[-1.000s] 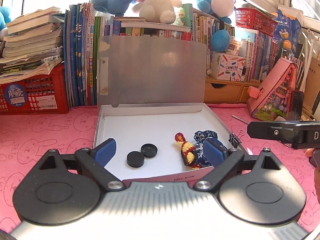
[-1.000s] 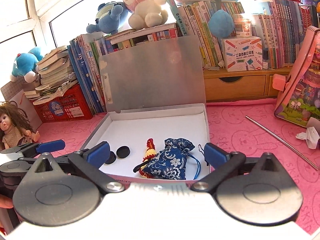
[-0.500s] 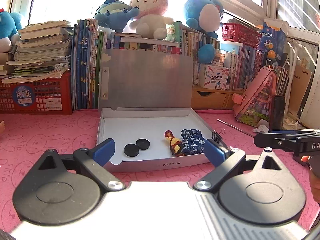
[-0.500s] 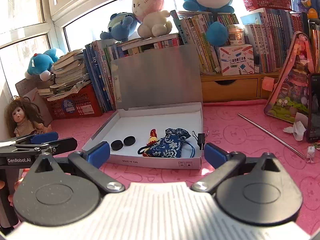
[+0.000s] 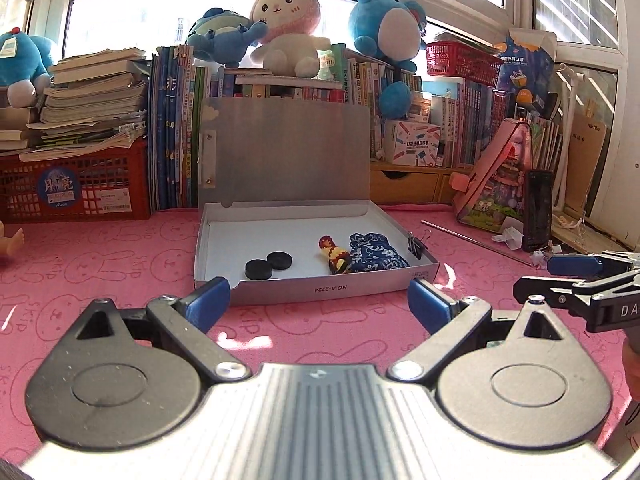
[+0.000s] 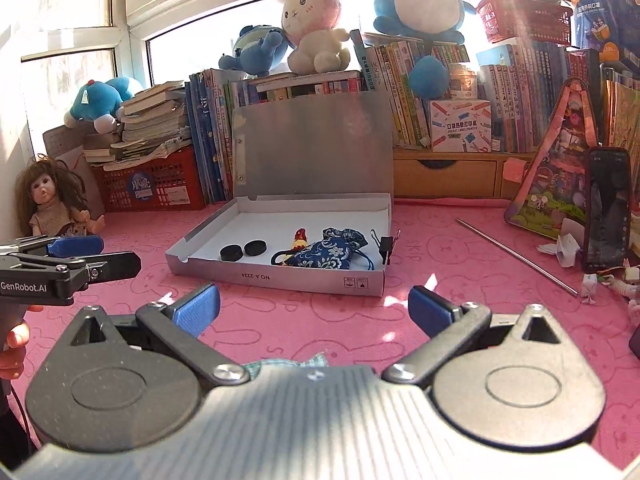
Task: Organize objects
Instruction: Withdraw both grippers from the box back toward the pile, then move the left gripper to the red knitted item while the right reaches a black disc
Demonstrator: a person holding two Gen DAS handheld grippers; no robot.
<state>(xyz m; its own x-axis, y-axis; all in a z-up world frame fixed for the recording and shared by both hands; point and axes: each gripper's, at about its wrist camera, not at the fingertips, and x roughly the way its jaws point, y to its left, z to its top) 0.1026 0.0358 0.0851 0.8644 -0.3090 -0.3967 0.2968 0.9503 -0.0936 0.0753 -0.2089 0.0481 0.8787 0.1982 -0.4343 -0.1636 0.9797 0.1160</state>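
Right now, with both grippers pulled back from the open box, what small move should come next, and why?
Probably bring the left gripper up toward the raised lid to tip it shut. The discs, pouch and knitted figure already lie inside the box, and both grippers are open and empty.

A pink cloth printed with rabbits is spread over the surface; rows of upright books are stood along the back beneath bright windows; plush toys are set on top; a red crate is loaded with stacked paper; wooden drawers are seen at right; sunlight is cast across everything.
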